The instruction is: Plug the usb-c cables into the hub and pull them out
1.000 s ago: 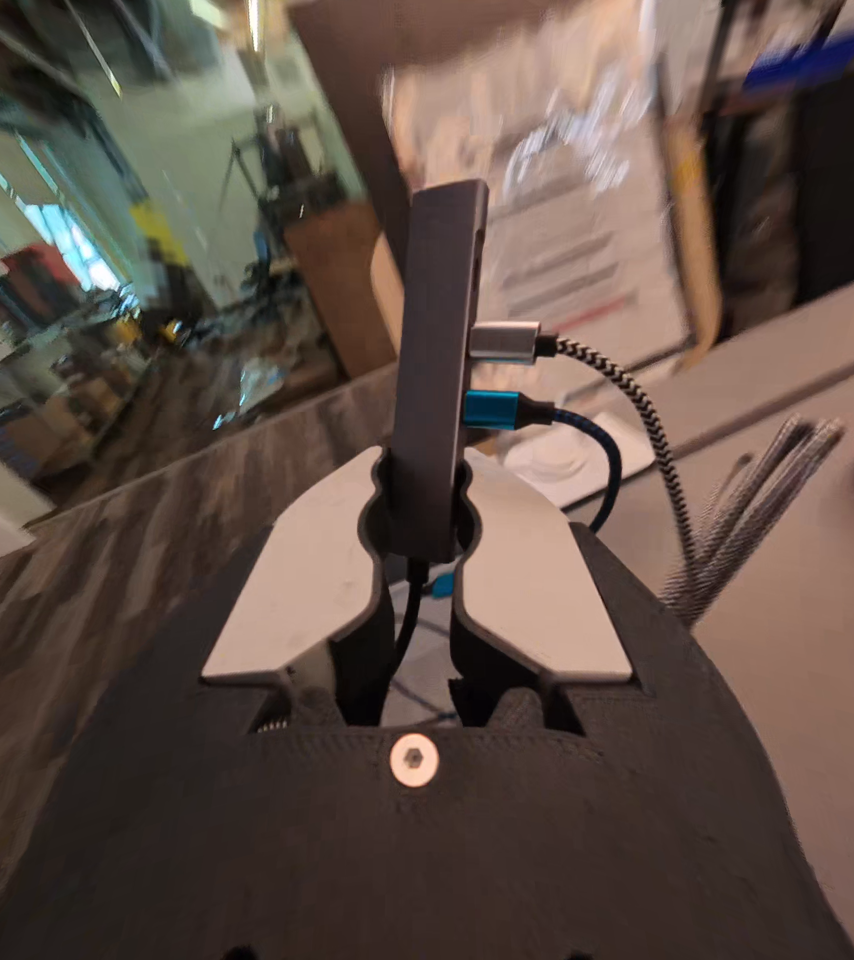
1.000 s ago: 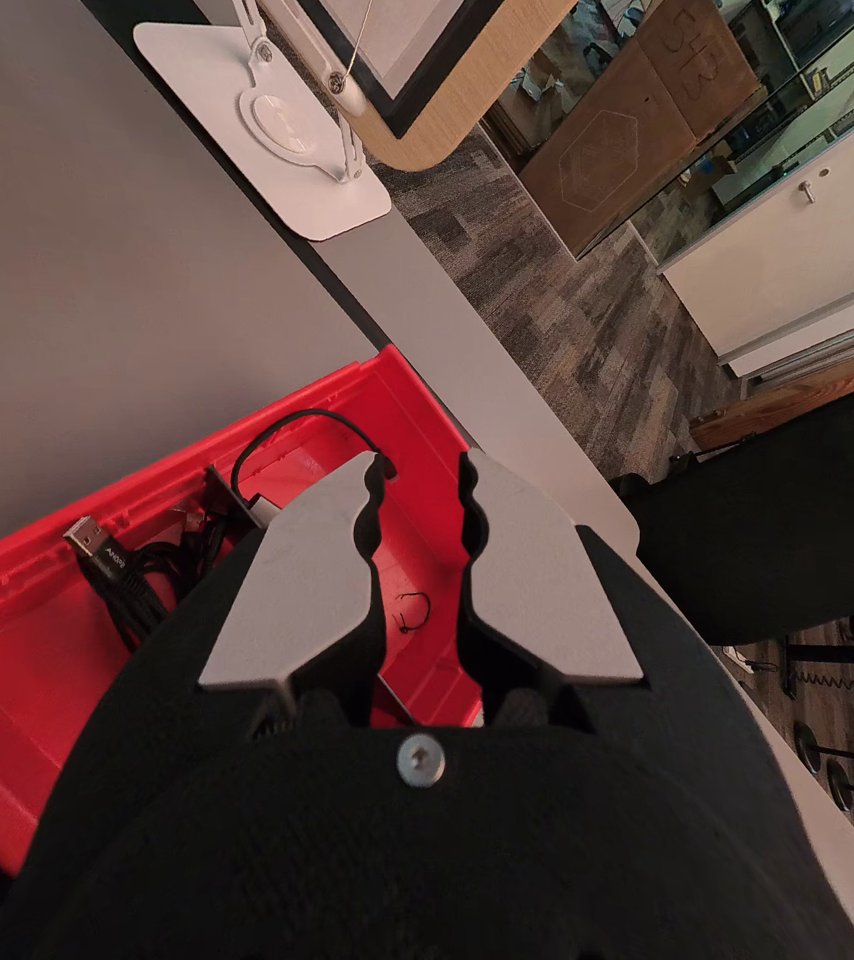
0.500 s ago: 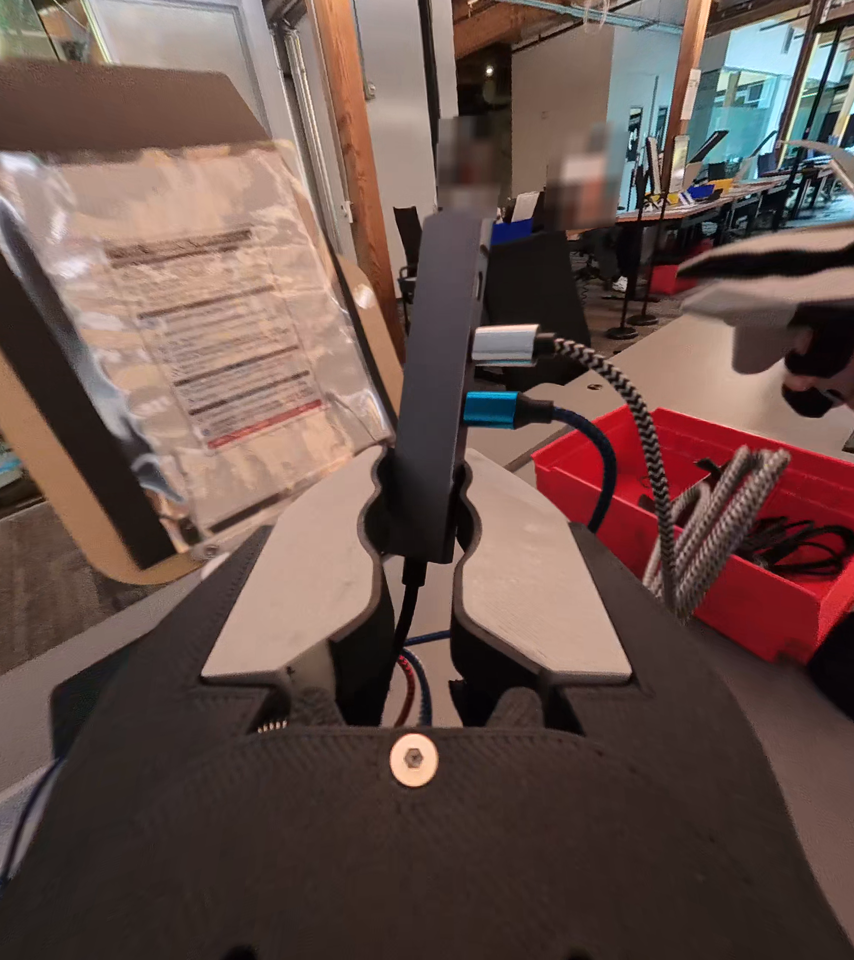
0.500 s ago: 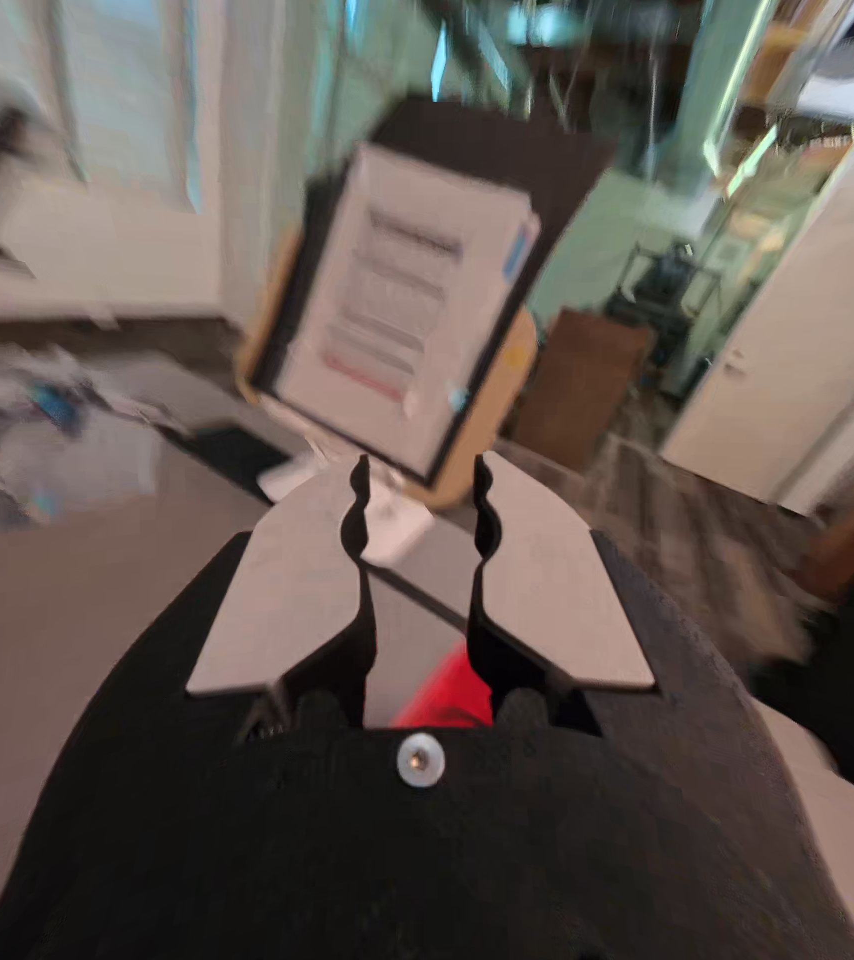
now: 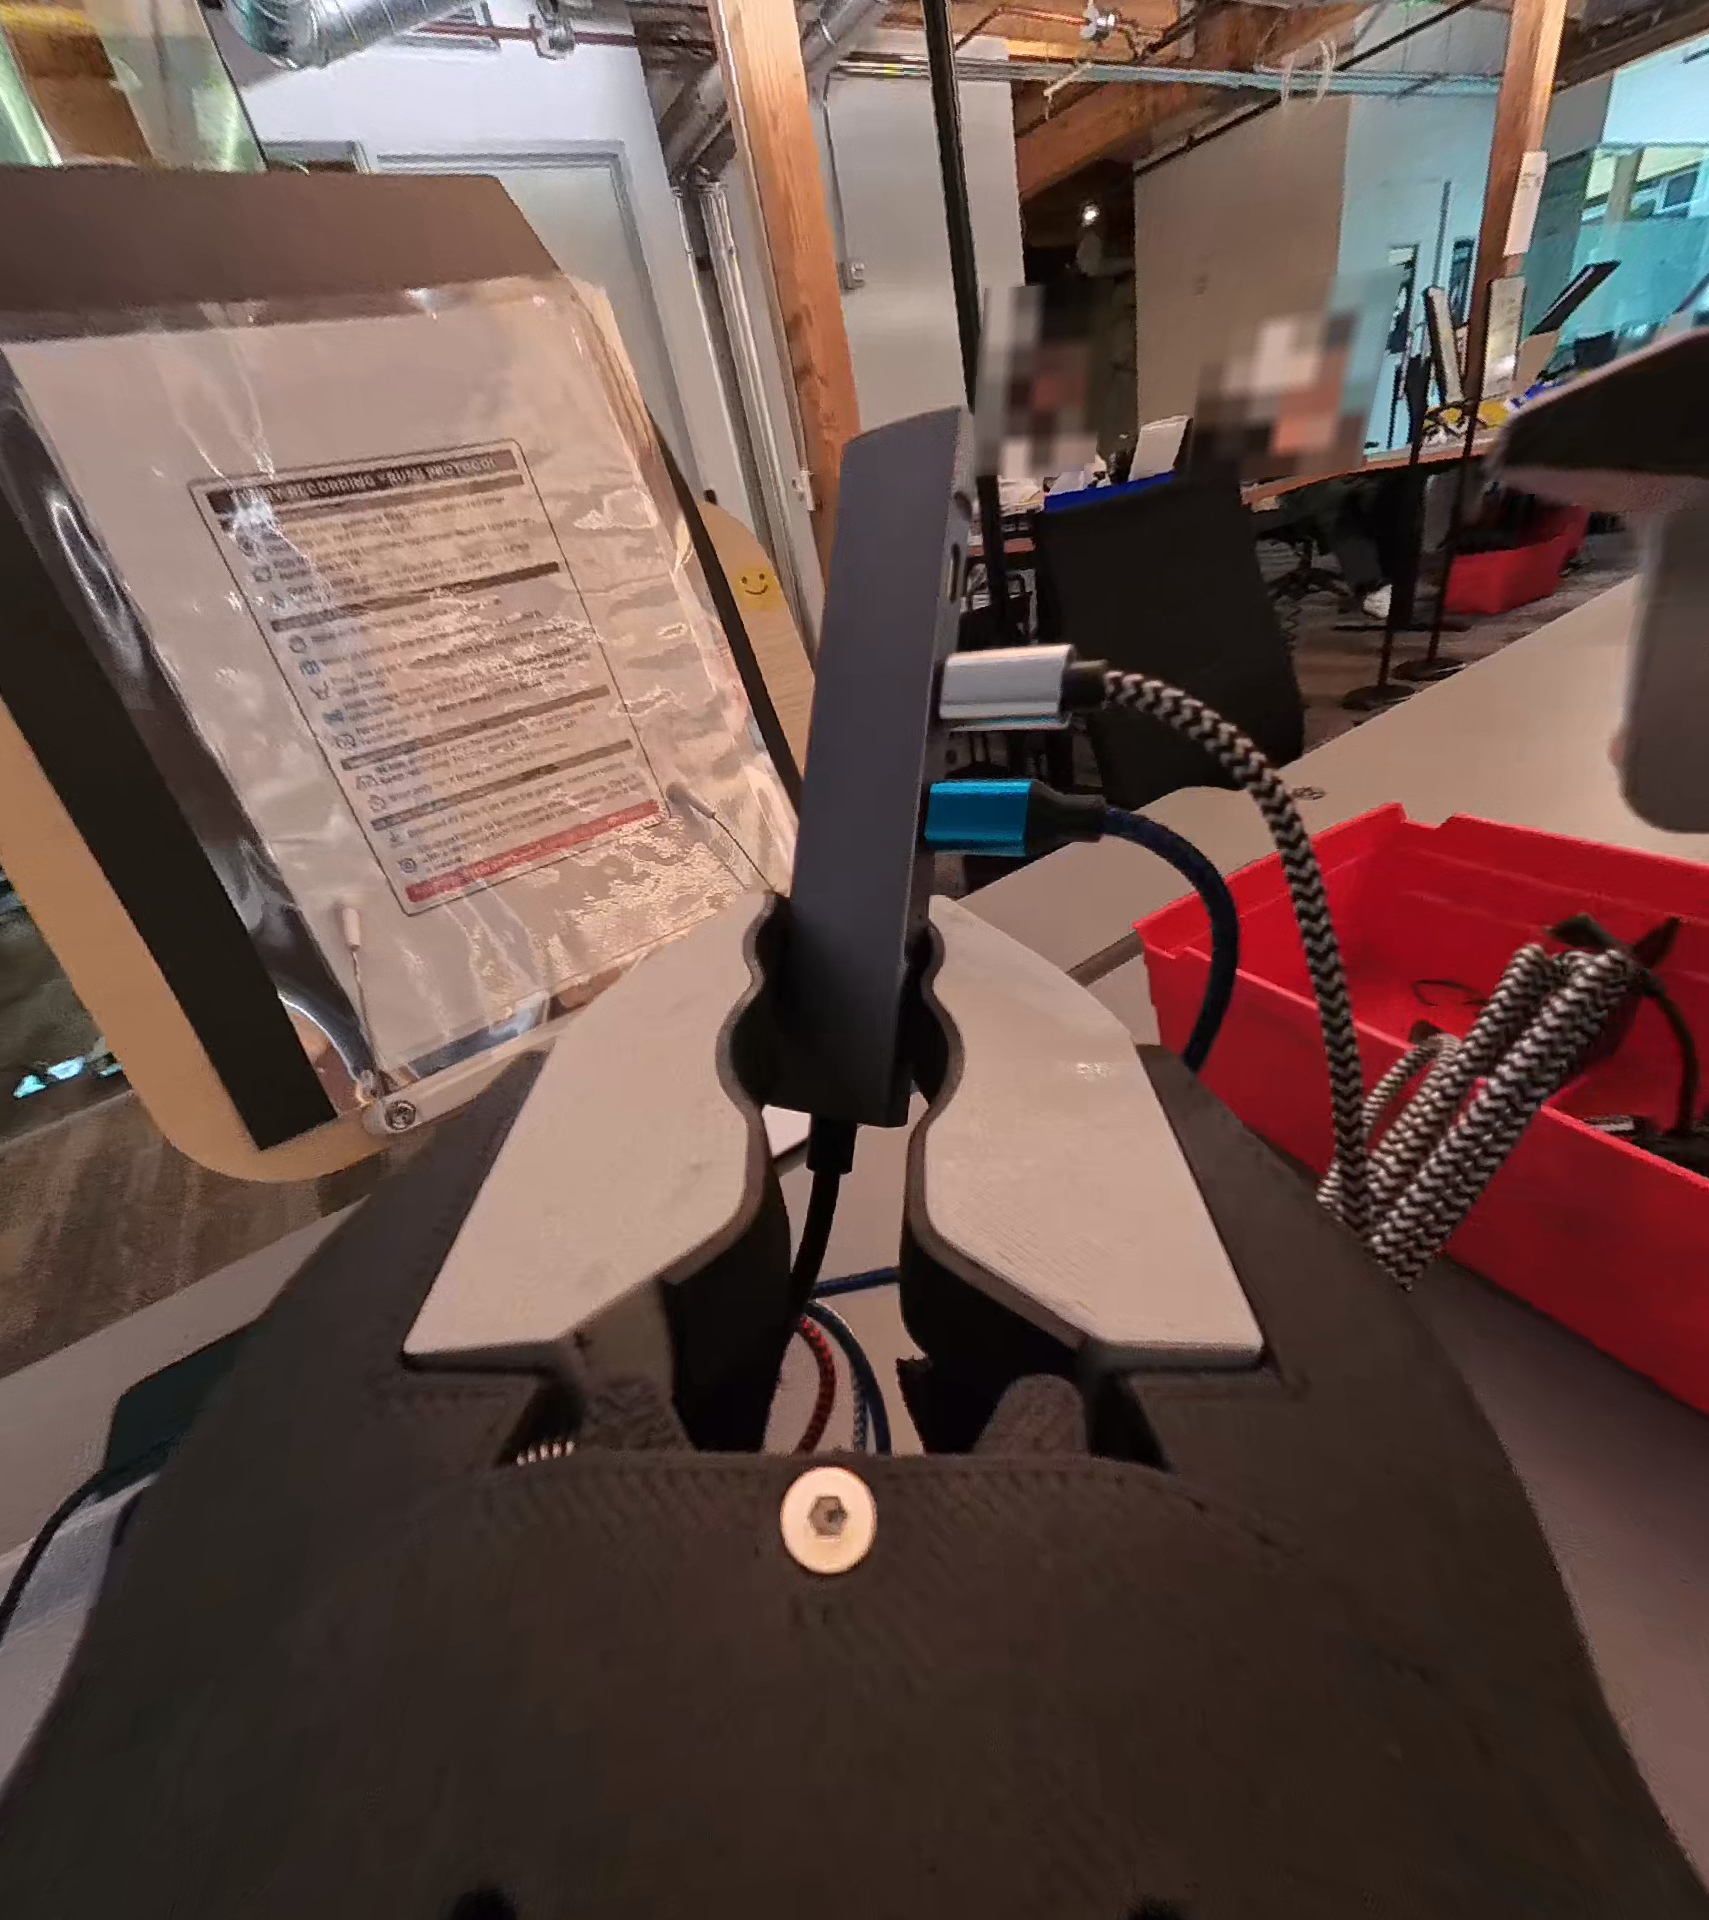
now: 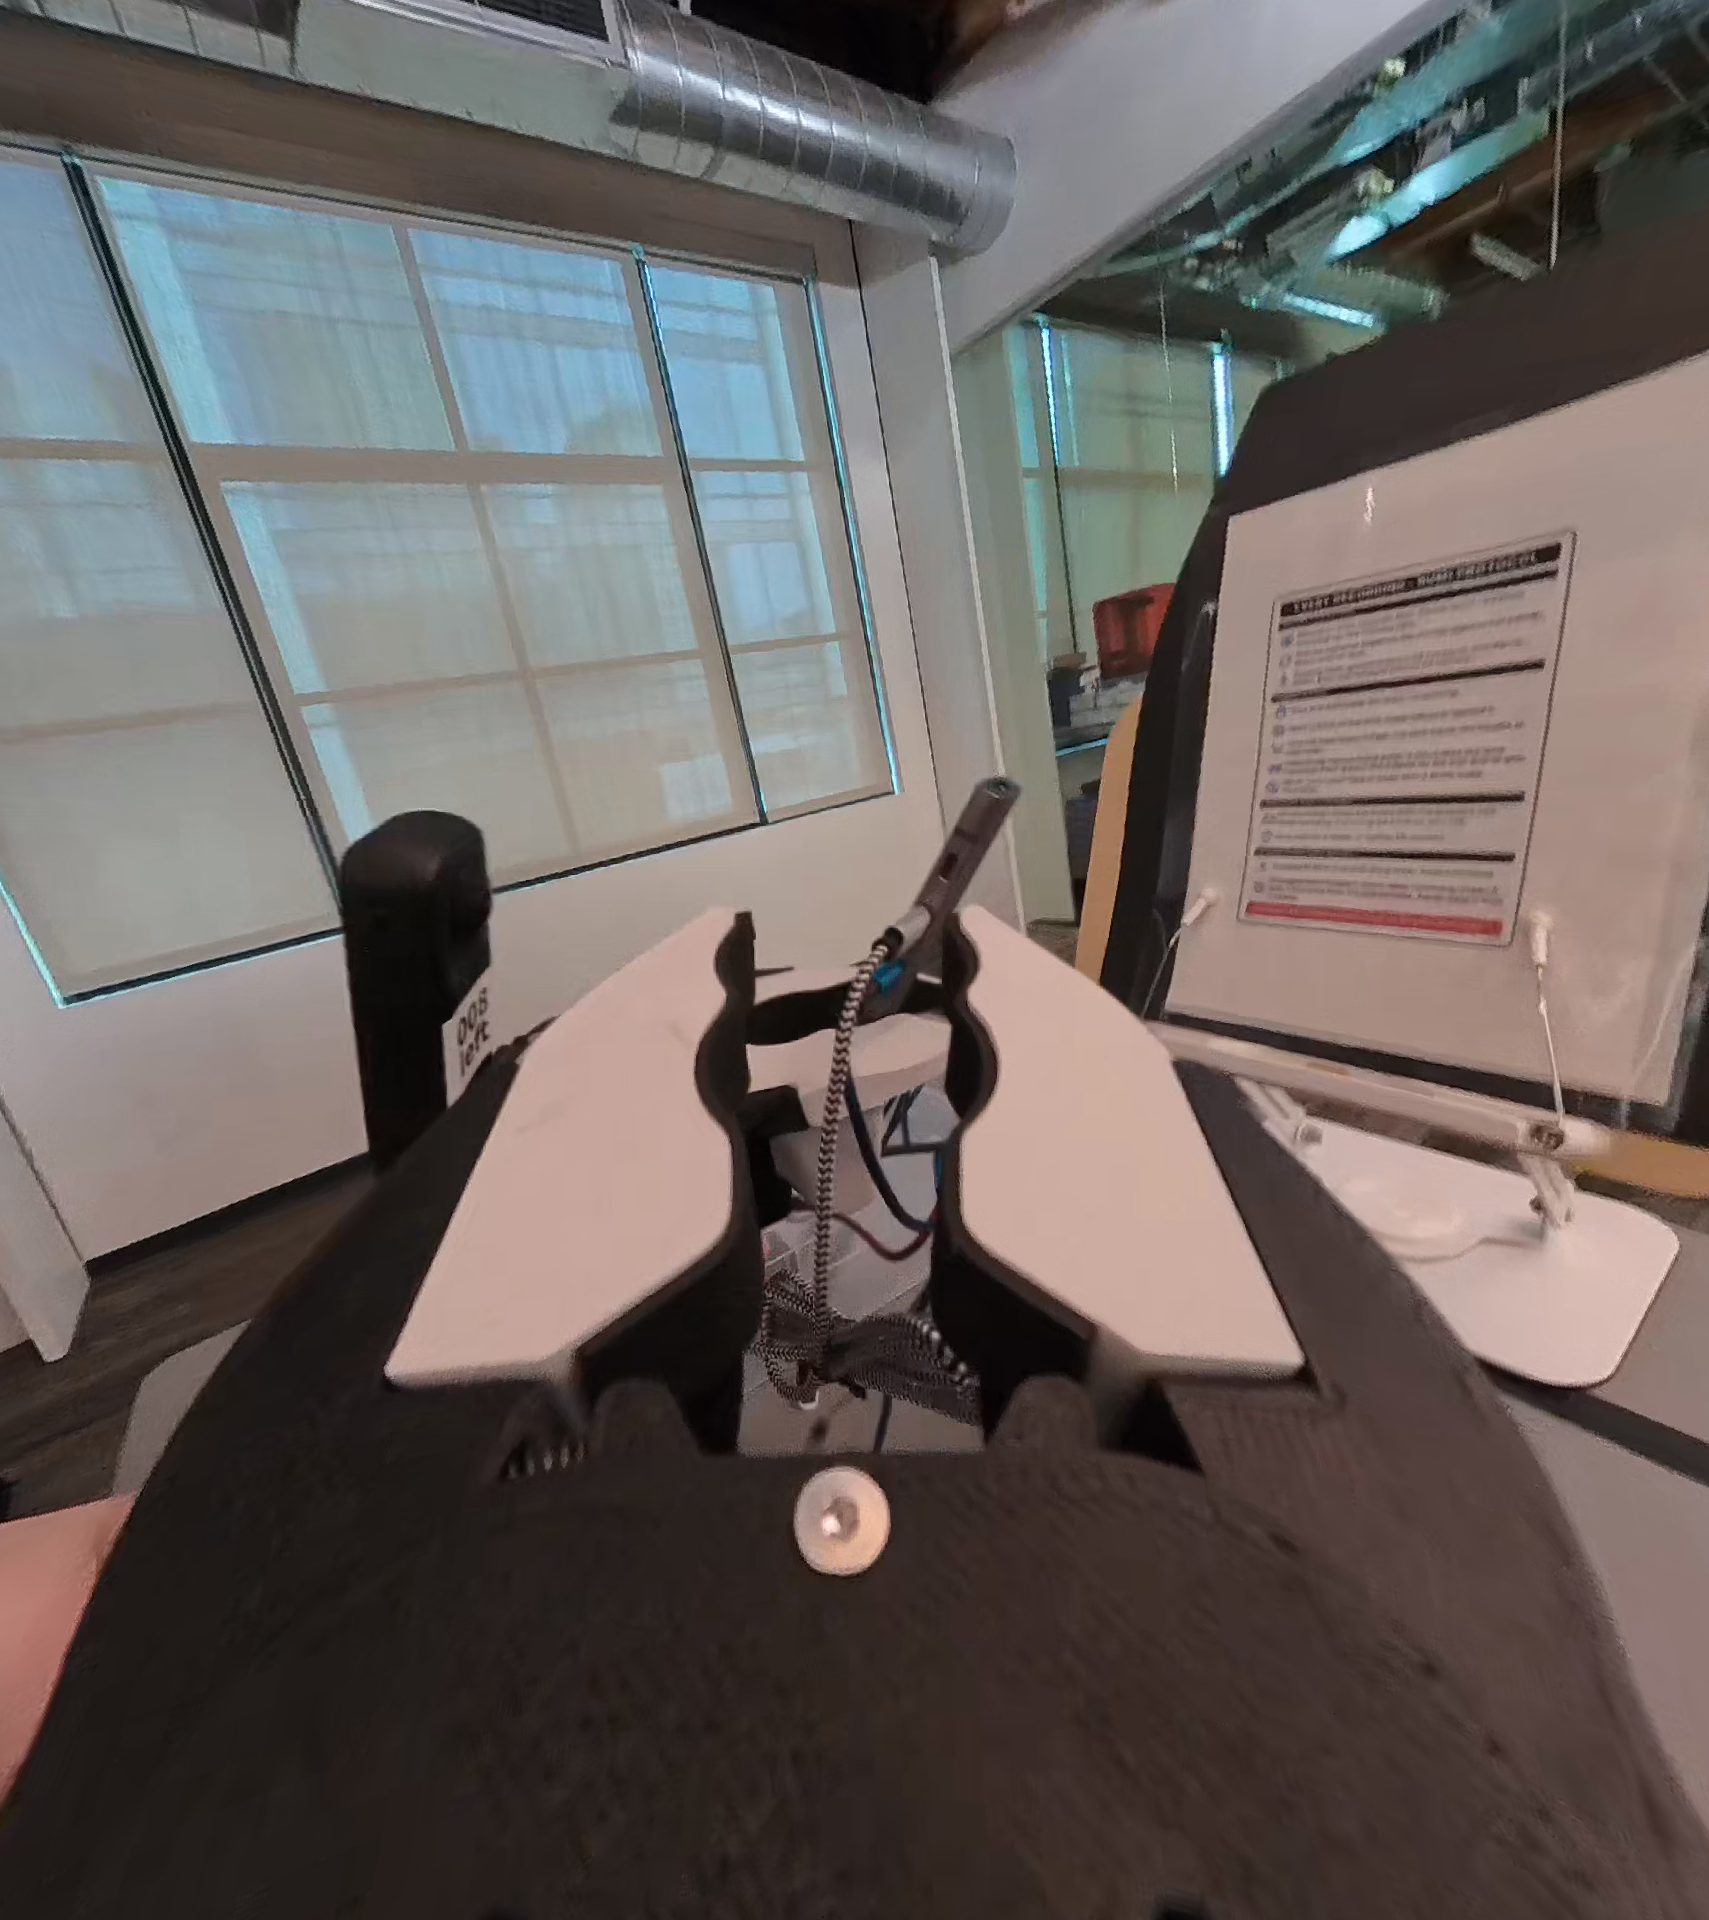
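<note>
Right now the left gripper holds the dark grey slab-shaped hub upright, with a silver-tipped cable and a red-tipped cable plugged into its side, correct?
Nearly: the lower plug is blue, not red, as the left wrist view shows. The left gripper does hold the dark grey hub upright, with the silver-tipped cable plugged in above.

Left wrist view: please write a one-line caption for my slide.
Left gripper holds the dark hub upright, silver-plug cable and blue-plug cable plugged in, beside a red bin.

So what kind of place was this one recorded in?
Most likely an open-plan office or lab workspace. Behind the grey table there are more desks with monitors, exposed timber posts and a bare metal duct overhead, plus a large gridded window.
</note>
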`<state>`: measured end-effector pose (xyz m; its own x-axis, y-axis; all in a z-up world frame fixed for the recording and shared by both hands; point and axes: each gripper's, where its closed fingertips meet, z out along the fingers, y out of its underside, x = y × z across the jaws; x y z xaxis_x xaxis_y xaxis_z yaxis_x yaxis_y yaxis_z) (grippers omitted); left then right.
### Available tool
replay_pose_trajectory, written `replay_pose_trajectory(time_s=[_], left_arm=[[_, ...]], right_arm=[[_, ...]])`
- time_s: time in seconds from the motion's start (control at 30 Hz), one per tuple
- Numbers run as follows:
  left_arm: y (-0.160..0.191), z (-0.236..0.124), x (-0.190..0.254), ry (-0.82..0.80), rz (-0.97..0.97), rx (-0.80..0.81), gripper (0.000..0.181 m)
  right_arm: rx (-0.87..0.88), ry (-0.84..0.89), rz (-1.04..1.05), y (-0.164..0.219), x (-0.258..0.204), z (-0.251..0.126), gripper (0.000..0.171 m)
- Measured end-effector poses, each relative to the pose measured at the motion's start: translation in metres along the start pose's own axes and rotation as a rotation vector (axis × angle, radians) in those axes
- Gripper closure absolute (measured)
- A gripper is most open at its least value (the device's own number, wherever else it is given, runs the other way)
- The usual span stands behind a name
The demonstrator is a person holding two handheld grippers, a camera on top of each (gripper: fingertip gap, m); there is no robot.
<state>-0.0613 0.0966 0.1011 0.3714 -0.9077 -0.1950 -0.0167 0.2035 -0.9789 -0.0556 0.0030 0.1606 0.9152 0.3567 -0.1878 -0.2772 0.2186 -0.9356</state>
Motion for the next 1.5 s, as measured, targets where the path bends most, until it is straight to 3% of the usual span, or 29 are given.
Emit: replay_pose_trajectory(time_s=[0.3,0.4,0.5,0.57,0.7,0.83,0.97,1.13,1.3,1.5], left_arm=[[0.007,0.004,0.038,0.006,0.228,-0.014,0.161],[0.016,0.008,0.056,0.038,0.293,-0.040,0.161],[0.022,0.010,0.071,0.070,0.324,-0.040,0.161],[0.027,0.012,0.075,0.075,0.339,-0.050,0.160],[0.041,0.016,0.083,0.156,0.287,-0.153,0.158],[0.062,0.016,0.095,0.293,0.202,-0.318,0.134],[0.085,0.012,0.096,0.358,0.262,-0.468,0.138],[0.080,0.001,0.103,0.464,0.291,-0.483,0.136],[0.076,-0.022,0.113,0.668,0.335,-0.474,0.143],[0.045,-0.052,0.130,0.963,0.133,-0.352,0.161]], right_arm=[[-0.129,-0.049,0.298,0.024,0.036,0.004,0.130],[-0.263,-0.132,0.393,0.040,0.036,0.004,0.132],[-0.261,-0.136,0.429,0.044,0.046,0.004,0.154],[-0.286,-0.145,0.431,0.048,0.050,0.003,0.158],[-0.381,-0.125,0.330,0.055,0.052,-0.001,0.161],[-0.487,-0.095,0.176,0.063,0.044,-0.004,0.161],[-0.602,-0.006,-0.052,0.074,0.042,-0.007,0.161],[-0.655,-0.007,-0.157,0.079,0.033,-0.008,0.161],[-0.713,-0.177,-0.248,0.083,0.012,-0.016,0.161],[-0.794,-0.345,-0.338,0.094,-0.012,-0.029,0.161]])
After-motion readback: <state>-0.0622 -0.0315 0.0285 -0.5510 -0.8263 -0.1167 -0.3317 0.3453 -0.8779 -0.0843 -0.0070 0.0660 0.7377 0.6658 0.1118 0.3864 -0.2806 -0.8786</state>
